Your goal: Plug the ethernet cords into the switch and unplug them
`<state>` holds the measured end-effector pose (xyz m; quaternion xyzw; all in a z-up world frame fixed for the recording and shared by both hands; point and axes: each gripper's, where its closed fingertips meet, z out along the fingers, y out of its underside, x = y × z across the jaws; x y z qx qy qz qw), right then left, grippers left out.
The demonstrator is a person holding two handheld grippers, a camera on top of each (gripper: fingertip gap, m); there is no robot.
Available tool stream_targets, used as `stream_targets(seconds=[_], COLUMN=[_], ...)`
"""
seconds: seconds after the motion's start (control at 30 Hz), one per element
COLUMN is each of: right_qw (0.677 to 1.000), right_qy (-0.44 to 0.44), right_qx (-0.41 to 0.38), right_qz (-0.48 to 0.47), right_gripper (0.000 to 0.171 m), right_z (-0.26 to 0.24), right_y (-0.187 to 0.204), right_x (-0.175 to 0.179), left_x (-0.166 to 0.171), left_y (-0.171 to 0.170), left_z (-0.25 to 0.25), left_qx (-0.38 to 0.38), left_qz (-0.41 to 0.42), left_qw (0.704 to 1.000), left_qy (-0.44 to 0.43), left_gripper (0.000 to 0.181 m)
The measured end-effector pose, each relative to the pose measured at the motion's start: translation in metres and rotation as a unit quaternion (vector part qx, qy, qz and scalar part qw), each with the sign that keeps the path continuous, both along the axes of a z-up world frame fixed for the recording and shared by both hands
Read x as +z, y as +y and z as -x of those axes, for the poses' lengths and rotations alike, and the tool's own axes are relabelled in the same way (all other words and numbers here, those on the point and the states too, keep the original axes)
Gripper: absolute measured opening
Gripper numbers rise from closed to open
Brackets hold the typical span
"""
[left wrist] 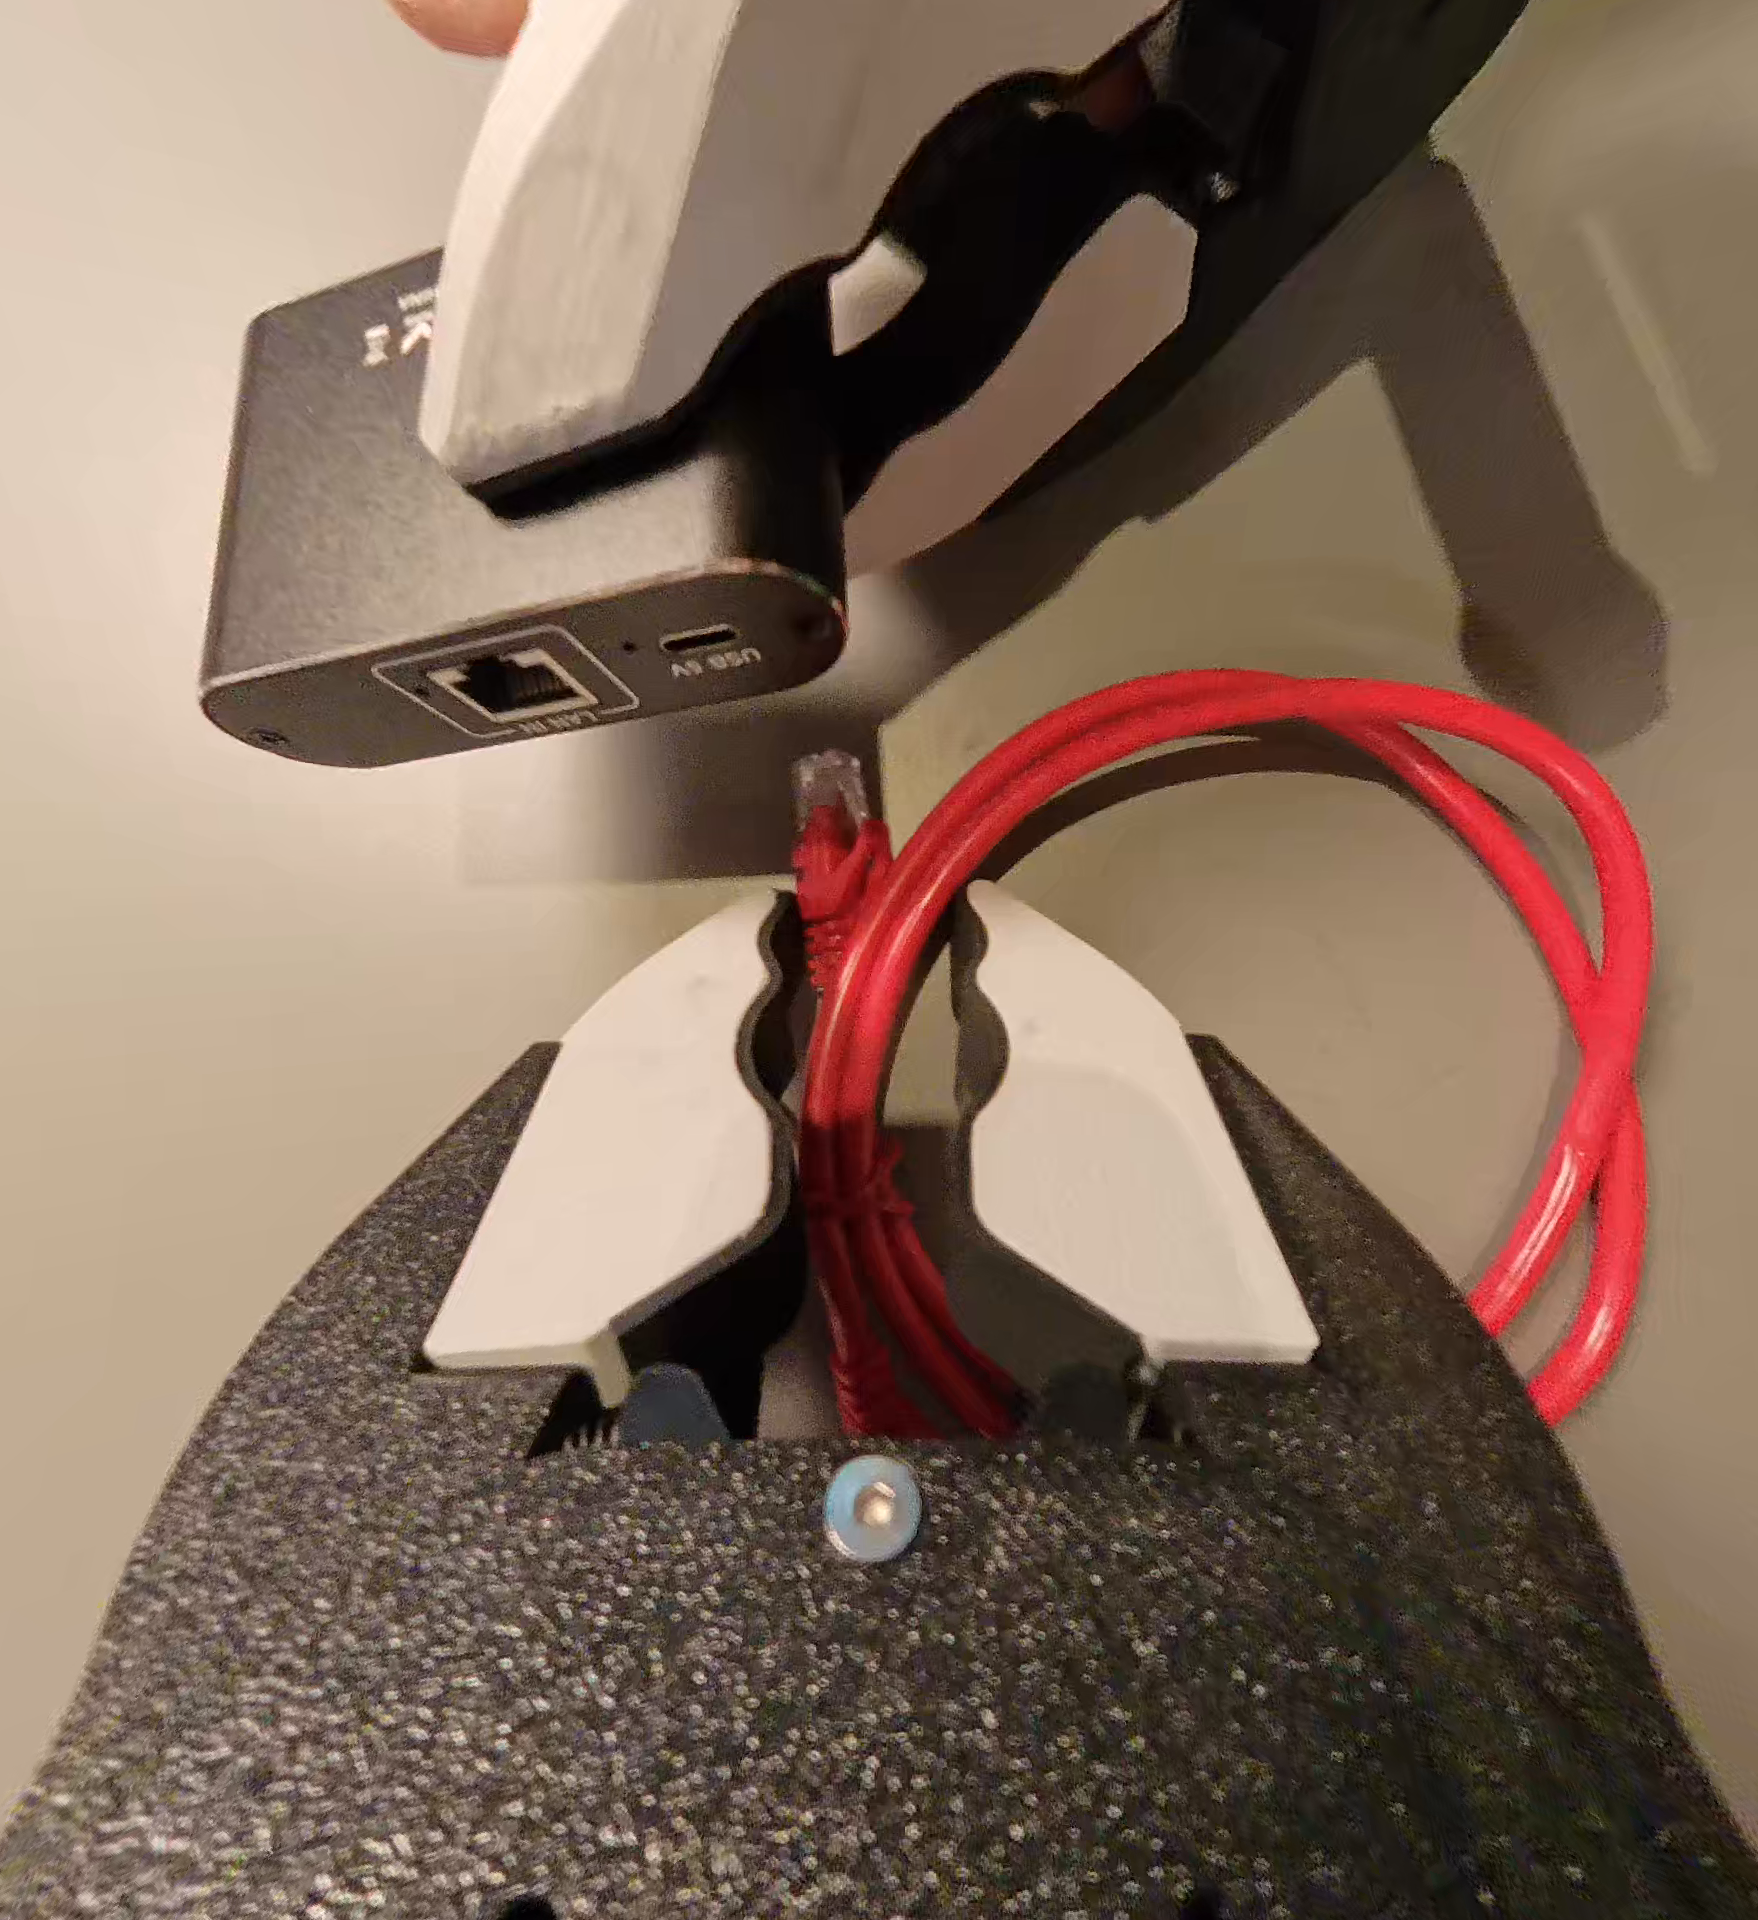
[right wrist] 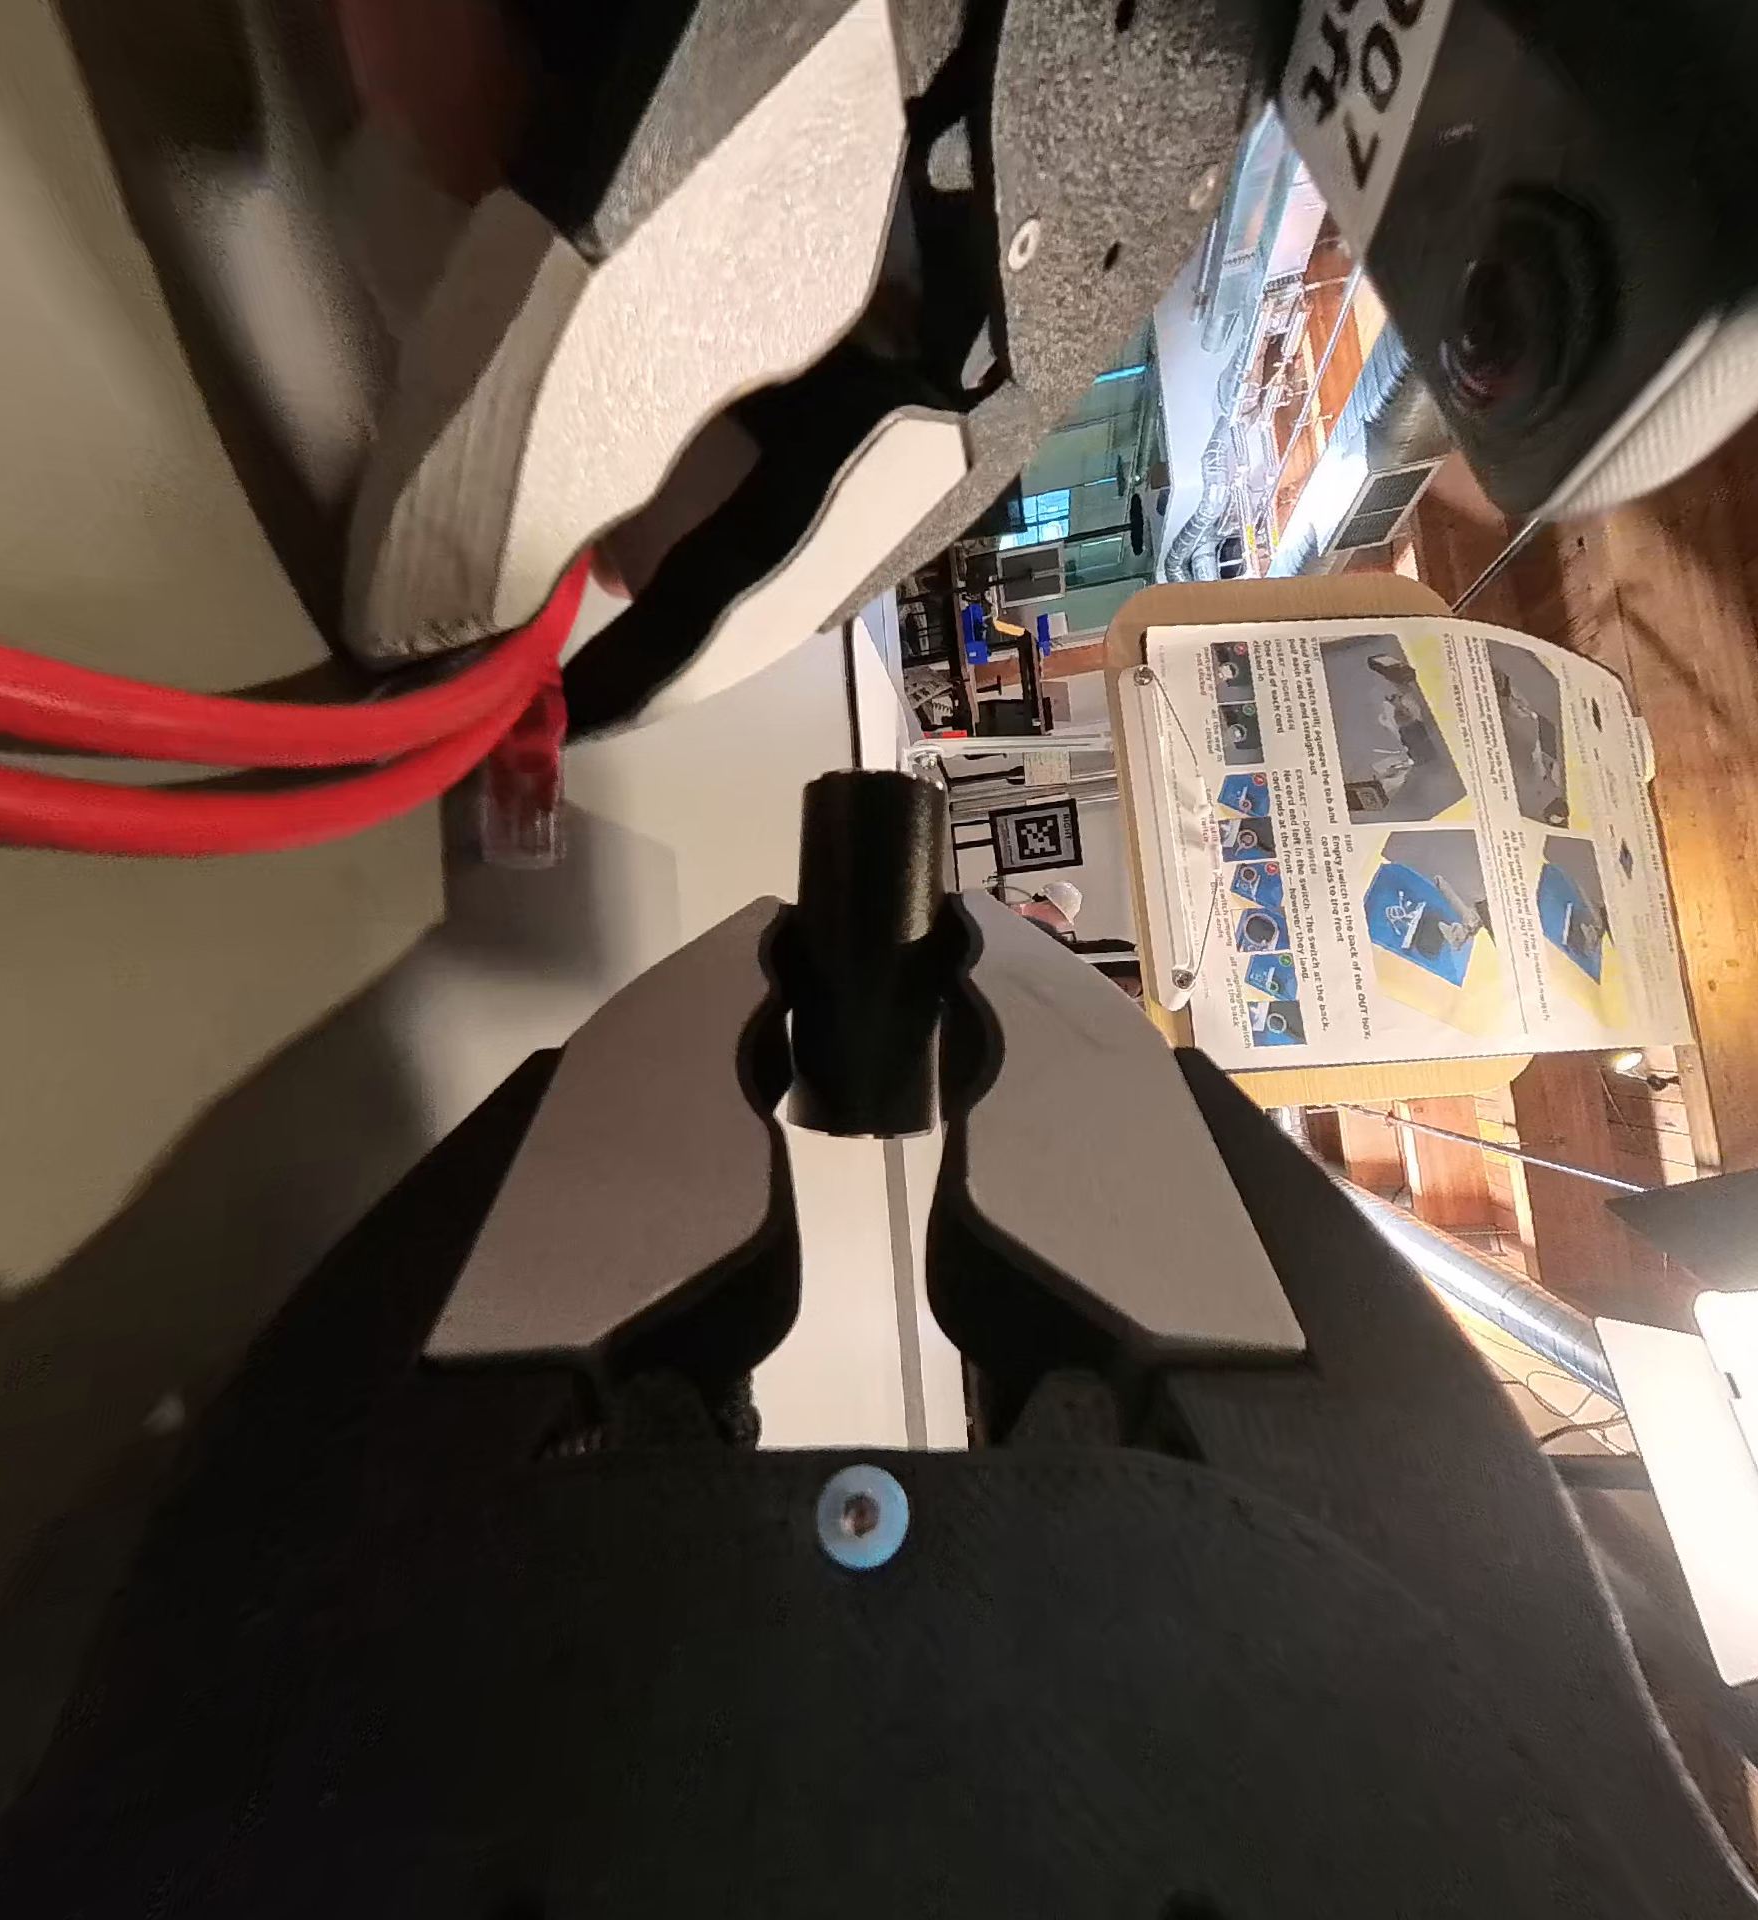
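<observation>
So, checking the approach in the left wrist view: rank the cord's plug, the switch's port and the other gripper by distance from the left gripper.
1. Plug, just past the fingers.
2. Port, up-left.
3. Right gripper, clamping the switch above.

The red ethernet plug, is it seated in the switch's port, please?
Out. The plug sits short of the empty port on the switch, with a visible gap.
</observation>
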<state>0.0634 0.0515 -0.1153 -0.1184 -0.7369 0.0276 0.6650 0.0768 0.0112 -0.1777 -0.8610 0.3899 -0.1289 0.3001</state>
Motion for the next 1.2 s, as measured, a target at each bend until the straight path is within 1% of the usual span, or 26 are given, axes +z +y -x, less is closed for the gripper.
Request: stream_targets(seconds=[0.03, 0.23, 0.3, 0.43, 0.5, 0.63, 0.73, 0.87, 1.0, 1.2], right_qw=[1.000, 1.000, 1.000, 0.999, 0.999, 0.997, 0.993, 0.987, 0.980, 0.971], right_qy=[0.001, 0.009, 0.014, 0.024, 0.032, 0.045, 0.049, 0.060, 0.077, 0.073], right_qx=[0.000, 0.003, 0.007, 0.022, 0.026, 0.038, 0.051, 0.062, 0.068, 0.082], right_qz=[-0.001, -0.002, -0.004, -0.012, -0.017, -0.054, -0.093, -0.136, -0.171, -0.214], right_gripper=[0.025, 0.025, 0.025, 0.025, 0.025, 0.025, 0.025, 0.025, 0.025, 0.025], right_z=[0.000, -0.002, -0.003, -0.006, -0.007, -0.009, -0.010, -0.011, -0.014, -0.019], right_y=[0.000, 0.000, -0.002, -0.008, -0.009, -0.016, -0.025, -0.036, -0.043, -0.046], right_x=[0.000, 0.004, 0.005, 0.008, 0.011, 0.013, 0.012, 0.013, 0.017, 0.013], left_x=[0.000, 0.001, 0.004, 0.029, 0.041, 0.058, 0.059, 0.061, 0.060, 0.057], left_y=[0.001, 0.001, 0.001, -0.002, -0.007, -0.012, -0.017, -0.023, -0.026, -0.031], left_z=[-0.001, 0.006, 0.009, 0.011, 0.012, 0.014, 0.011, 0.005, 0.003, -0.002], left_qx=[-0.003, 0.006, 0.014, 0.023, 0.026, 0.040, 0.039, 0.022, 0.016, 0.003], left_qz=[-0.010, -0.033, -0.038, -0.072, -0.075, -0.052, 0.000, 0.028, 0.040, 0.054], left_qw=[1.000, 0.999, 0.999, 0.990, 0.981, 0.958, 0.944, 0.934, 0.932, 0.933], left_qy=[-0.006, -0.003, -0.023, -0.123, -0.176, -0.278, -0.329, -0.357, -0.360, -0.356], left_gripper=[0.024, 0.020, 0.020, 0.019, 0.019, 0.019, 0.019, 0.019, 0.019, 0.019])
